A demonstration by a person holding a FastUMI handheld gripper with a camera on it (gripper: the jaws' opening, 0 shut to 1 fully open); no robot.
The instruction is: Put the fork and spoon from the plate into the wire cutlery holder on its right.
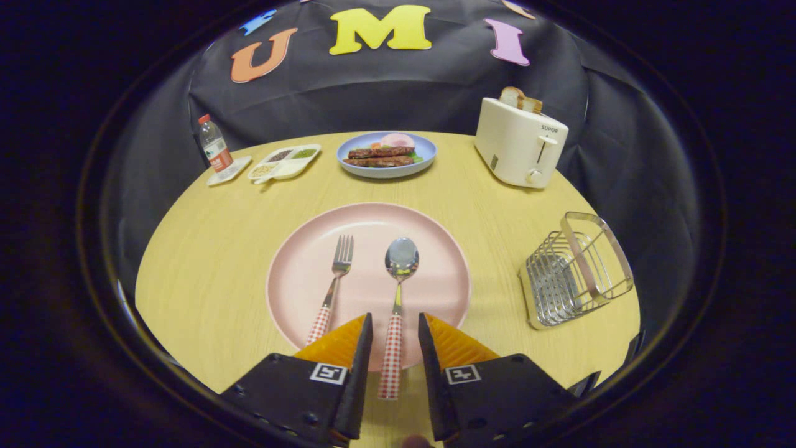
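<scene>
A pink plate [429,249] lies on the round wooden table just ahead of my fingers. On it lie a fork [333,289] on the left and a spoon [398,292] on the right, both with red-checked handles pointing toward me. My gripper [395,326] is open, its fingers on either side of the spoon's handle without touching it. The fork's handle runs just left of the left finger. The wire cutlery holder [575,270] stands to the right of the plate, near the table's edge.
Beyond the plate sits a blue plate of food [387,168]. A white toaster [519,149] with bread stands at the back right. At the back left are a divided white dish [285,163] and a water bottle [214,146]. Bare table [205,261] lies left of the plate.
</scene>
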